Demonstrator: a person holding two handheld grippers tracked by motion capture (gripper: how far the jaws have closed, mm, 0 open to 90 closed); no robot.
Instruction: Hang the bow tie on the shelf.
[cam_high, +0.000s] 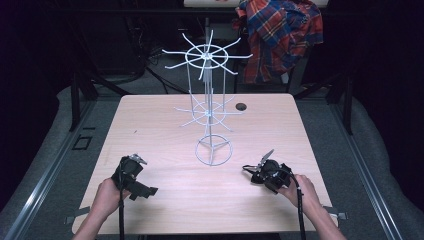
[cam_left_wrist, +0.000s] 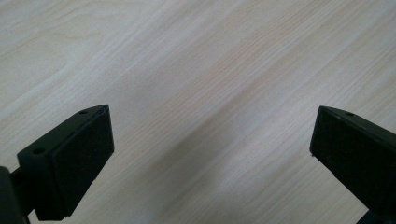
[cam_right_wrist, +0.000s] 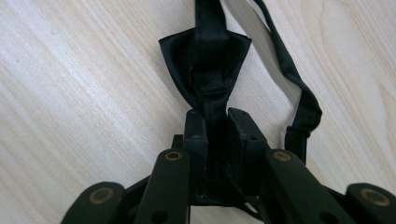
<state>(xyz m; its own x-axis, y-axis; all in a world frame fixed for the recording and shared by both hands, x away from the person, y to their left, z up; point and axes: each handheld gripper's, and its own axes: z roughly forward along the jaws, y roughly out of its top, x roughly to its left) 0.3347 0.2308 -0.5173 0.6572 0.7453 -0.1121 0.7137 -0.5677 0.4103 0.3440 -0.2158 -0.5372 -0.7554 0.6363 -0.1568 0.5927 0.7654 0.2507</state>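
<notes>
My right gripper (cam_right_wrist: 215, 116) is shut on a black bow tie (cam_right_wrist: 205, 60), its jaws pinching the tie's middle just above the wooden table (cam_right_wrist: 70, 93). The tie's thin black strap (cam_right_wrist: 306, 105) loops off to the right. In the high view the right gripper (cam_high: 259, 172) sits at the table's front right with the bow tie (cam_high: 248, 168) at its tip. My left gripper (cam_left_wrist: 212, 126) is open, with bare wood between its jaws. From the high view the left gripper (cam_high: 131, 169) sits at the front left. A white wire display rack (cam_high: 207, 90) stands in the middle of the table.
The rack has two tiers of radiating wire arms and a ring base (cam_high: 214, 150) between the grippers and the far edge. A small dark round spot (cam_high: 241, 106) lies on the table behind it. A plaid shirt (cam_high: 280, 35) hangs beyond the far edge.
</notes>
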